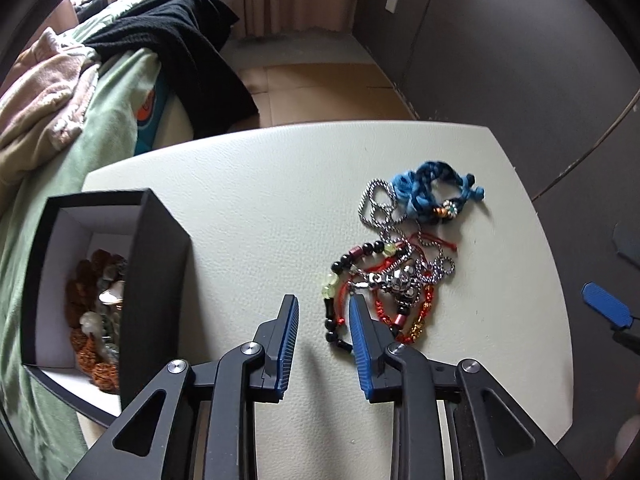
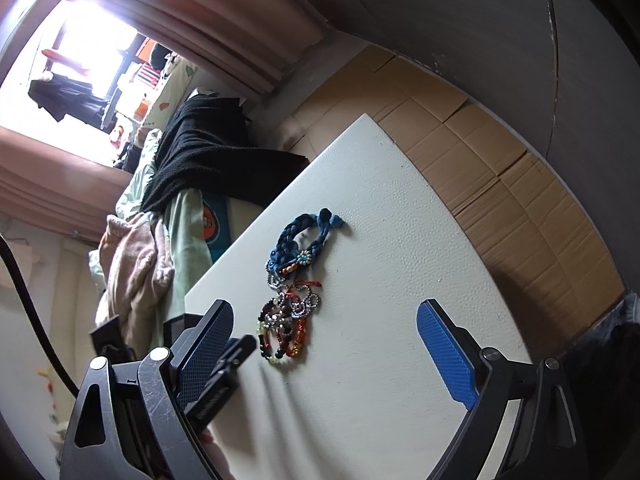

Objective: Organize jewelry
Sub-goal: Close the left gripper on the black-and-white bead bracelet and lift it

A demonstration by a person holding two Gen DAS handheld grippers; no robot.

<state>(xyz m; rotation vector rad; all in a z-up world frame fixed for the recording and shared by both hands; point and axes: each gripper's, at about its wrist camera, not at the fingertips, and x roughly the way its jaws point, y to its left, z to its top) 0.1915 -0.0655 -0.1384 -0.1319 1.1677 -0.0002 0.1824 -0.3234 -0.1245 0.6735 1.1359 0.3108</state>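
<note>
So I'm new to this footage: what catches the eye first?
A tangled pile of jewelry lies on the white table, topped at its far end by a blue braided bracelet. At the table's left edge stands an open black box already holding beaded pieces.

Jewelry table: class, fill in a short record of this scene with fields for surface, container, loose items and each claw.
surface: white table
container: open black box, some jewelry already inside
loose items: tangled pile with blue braided bracelet, silver chain, black bead bracelet, red cord bracelet
left claw: partly open, nothing between its fingers, right finger at the pile's edge
right claw: wide open, empty, short of the pile
</note>
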